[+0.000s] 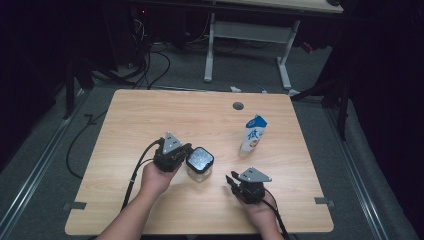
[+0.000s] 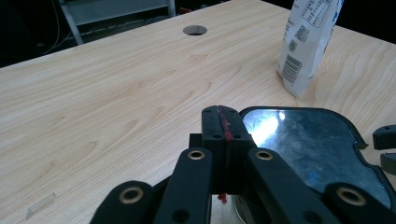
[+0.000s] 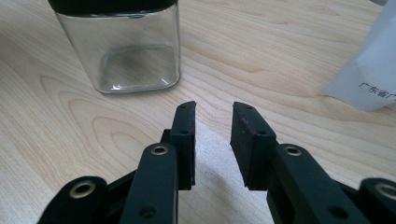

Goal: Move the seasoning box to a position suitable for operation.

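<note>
Steadying the jar point(image 1: 199, 165) w/ left gripper point(image 1: 186, 156) pressed together beside its lid; right gripper point(image 1: 231, 181) sitting apart, prob going for the lid next

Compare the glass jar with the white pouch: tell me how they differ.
The glass jar is clear, squat and looks empty, with a black-rimmed lid; the white pouch is opaque, taller and printed in blue. The jar sits right beside the left gripper, whose jaws are shut; the pouch stands apart, farther back on the table. Both stand upright.
</note>
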Action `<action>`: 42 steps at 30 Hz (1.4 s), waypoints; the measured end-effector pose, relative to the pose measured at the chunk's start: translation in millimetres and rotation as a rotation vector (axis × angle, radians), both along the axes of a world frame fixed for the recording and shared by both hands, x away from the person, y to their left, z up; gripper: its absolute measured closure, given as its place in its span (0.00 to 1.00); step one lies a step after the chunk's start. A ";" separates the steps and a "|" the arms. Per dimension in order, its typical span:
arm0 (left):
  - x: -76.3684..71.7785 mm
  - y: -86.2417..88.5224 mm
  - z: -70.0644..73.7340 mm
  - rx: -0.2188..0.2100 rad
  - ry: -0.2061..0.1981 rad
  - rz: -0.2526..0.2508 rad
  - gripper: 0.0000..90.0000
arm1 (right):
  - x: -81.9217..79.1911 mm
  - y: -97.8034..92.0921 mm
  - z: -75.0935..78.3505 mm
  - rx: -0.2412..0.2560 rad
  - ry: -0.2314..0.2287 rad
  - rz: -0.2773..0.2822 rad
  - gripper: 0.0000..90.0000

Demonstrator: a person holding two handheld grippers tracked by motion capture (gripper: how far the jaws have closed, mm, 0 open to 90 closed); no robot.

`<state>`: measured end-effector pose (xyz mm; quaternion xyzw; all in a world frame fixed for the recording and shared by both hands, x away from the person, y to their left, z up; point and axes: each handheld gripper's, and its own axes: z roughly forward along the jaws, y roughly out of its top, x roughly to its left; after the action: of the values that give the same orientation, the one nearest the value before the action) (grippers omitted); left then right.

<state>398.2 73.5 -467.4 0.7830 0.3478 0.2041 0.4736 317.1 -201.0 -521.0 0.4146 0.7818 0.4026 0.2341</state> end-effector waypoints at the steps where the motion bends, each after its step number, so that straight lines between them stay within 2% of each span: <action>1: 0.0 0.0 0.0 0.000 0.000 0.000 1.00 | 0.0 0.5 0.4 0.002 -0.003 0.000 0.79; 16: -0.4 0.6 -0.9 -0.003 -0.008 -0.005 1.00 | -0.7 12.8 11.9 0.023 -0.048 0.019 0.81; 23: -0.6 0.9 -1.7 -0.011 -0.007 -0.001 1.00 | 4.1 16.1 17.9 0.032 -0.056 0.022 0.89; 26: -0.7 1.2 -2.1 -0.017 -0.005 0.001 1.00 | 5.8 17.9 21.4 0.016 -0.065 0.022 0.93; 30: -0.3 2.2 -2.9 -0.025 -0.006 0.001 1.00 | 7.4 17.9 24.9 0.037 -0.075 0.016 1.00; 42: 0.3 2.2 -3.0 -0.020 -0.003 0.004 1.00 | 14.2 33.1 33.2 0.056 -0.093 0.042 1.00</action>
<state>398.5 75.7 -470.4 0.7770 0.3508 0.2029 0.4817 331.3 -167.9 -487.9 0.3851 0.7670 0.4481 0.2502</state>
